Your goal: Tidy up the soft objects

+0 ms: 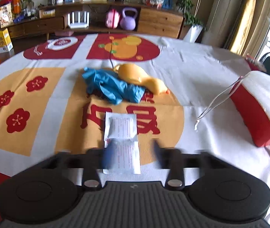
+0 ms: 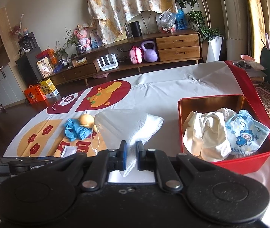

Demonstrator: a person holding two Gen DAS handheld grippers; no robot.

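Right wrist view shows the right gripper [image 2: 131, 153] pinched on a white mesh bag [image 2: 127, 127], held up left of the red tin [image 2: 228, 163]; its dangling drawstring [image 2: 95, 142] could snag the blue gloves [image 2: 76, 130]. The left gripper [image 1: 132, 152] hangs with fingers apart over the white sachet [image 1: 122, 138], gripping nothing, so a careless pass might nudge it.

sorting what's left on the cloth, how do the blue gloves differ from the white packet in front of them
The blue gloves lie crumpled in a loose heap; the white packet lies flat and rectangular. The gloves are plain blue; the packet is white with small red print. The gloves touch the yellow rubber toy; the packet lies alone, between the left gripper's open fingers. Both rest on the tablecloth, outside the red tin.
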